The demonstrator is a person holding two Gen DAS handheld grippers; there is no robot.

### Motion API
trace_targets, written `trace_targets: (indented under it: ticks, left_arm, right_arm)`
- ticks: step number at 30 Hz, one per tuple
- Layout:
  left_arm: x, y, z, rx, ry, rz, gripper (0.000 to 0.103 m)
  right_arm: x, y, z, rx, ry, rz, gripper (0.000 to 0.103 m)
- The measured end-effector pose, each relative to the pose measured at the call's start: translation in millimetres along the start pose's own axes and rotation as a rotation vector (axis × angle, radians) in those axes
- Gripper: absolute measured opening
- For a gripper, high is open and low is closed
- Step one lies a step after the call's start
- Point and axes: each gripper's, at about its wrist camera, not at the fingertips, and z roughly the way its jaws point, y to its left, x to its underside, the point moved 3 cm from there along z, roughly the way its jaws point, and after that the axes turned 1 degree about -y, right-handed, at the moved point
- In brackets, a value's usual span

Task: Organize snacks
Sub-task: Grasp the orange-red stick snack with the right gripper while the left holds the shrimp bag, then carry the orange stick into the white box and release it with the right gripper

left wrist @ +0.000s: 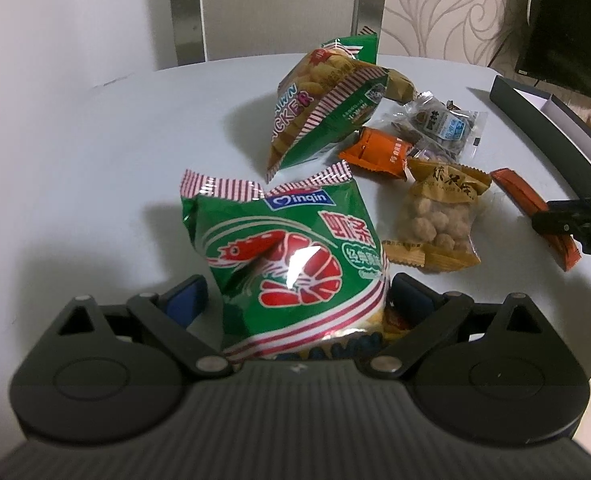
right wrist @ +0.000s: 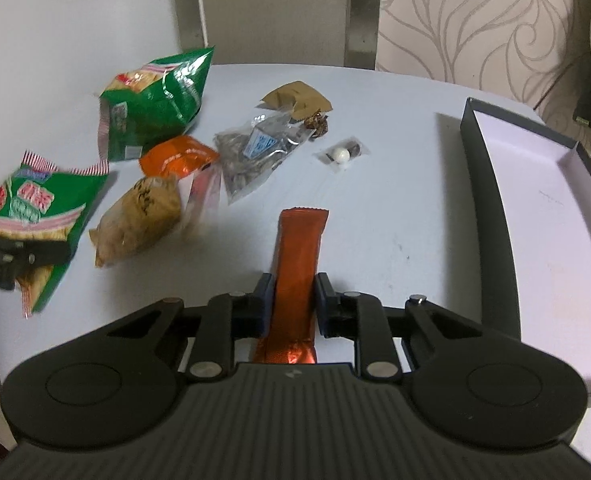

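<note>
My left gripper (left wrist: 297,300) is shut on a green prawn cracker bag (left wrist: 287,256) and holds it over the white table; it also shows in the right wrist view (right wrist: 35,216). My right gripper (right wrist: 295,300) is shut on a long orange snack bar (right wrist: 297,276), seen from the left wrist too (left wrist: 535,216). A second green prawn cracker bag (left wrist: 323,100) lies behind. Beside it lie an orange packet (left wrist: 379,152), a brown packet of round nuggets (left wrist: 439,216) and a clear seed packet (right wrist: 255,156).
A black box with a white inside (right wrist: 551,200) lies open on the table's right side. A small clear packet with a white ball (right wrist: 341,155) and a brown packet (right wrist: 297,100) lie mid-table. A patterned wall stands behind.
</note>
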Motion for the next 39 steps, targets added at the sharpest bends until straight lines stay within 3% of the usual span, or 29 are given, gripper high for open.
trace_targets:
  ticks: [3, 17, 19, 20, 23, 32, 39]
  left_arm:
    - [-2.2, -1.4, 2.0, -0.007, 0.012, 0.011, 0.103]
    - [-10.8, 2.2, 11.0, 0.003, 0.000, 0.046, 0.101]
    - [-10.9, 2.8, 9.6, 0.011, -0.014, 0.064, 0.093]
    - [-11.3, 2.7, 8.1, 0.013, -0.025, 0.076, 0.082]
    - [-15.1, 4.8, 7.1, 0.054, -0.026, 0.090, 0.076]
    - [-28.0, 15.7, 12.0, 0.122, 0.002, 0.070, 0.069]
    - [-34.4, 23.7, 10.8, 0.089, 0.016, 0.031, 0.067]
  right_arm:
    - [1.3, 2.5, -0.6, 0.030, -0.005, -0.005, 0.030]
    - [-1.5, 4.7, 0.4, 0.060, 0.024, 0.011, 0.031]
    - [-1.8, 6.7, 0.1, 0.070, 0.031, 0.010, 0.031]
    - [-1.9, 7.5, 0.1, 0.075, 0.034, 0.009, 0.031]
    - [-3.4, 11.0, 0.8, 0.086, 0.049, 0.008, 0.030]
    - [-5.0, 28.5, -1.2, 0.070, 0.095, 0.038, 0.025]
    - [-4.6, 23.3, -5.4, -0.011, 0.104, 0.177, 0.025]
